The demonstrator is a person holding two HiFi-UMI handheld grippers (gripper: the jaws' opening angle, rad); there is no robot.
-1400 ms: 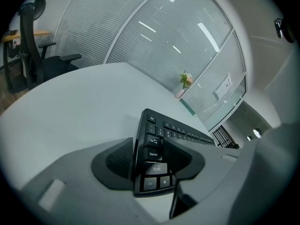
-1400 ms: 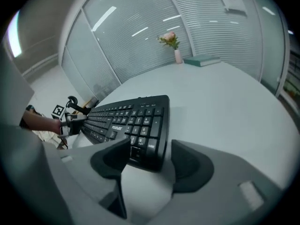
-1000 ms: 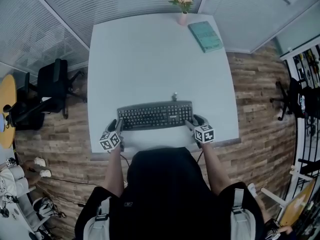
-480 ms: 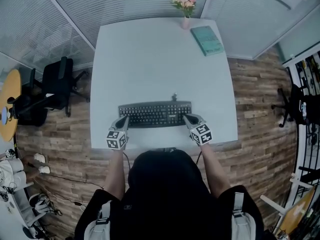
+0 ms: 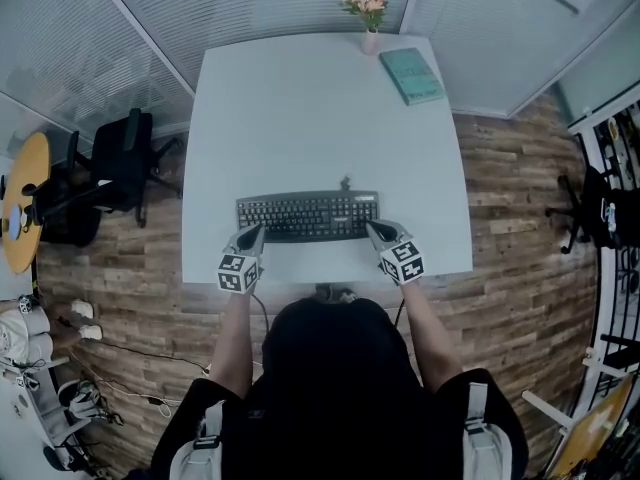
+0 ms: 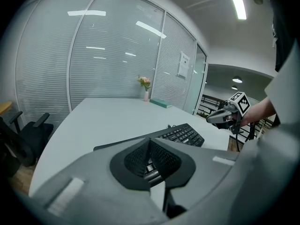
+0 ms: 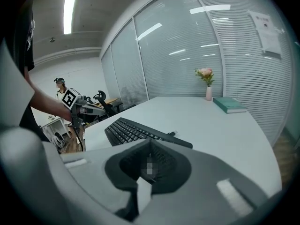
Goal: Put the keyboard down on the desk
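The keyboard (image 5: 308,216) lies flat on the surface (image 5: 300,108). My left hand-held gripper (image 5: 254,231) and right hand-held gripper (image 5: 370,227) sit pinched together, empty, at its near corners. I avoid nudging it.

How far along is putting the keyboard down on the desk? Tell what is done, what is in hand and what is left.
Done: the keyboard lies flat on the desk. In hand: nothing; the left gripper and right gripper sit by its near corners, fingers shut together and empty. Left: probably only drawing both grippers away.
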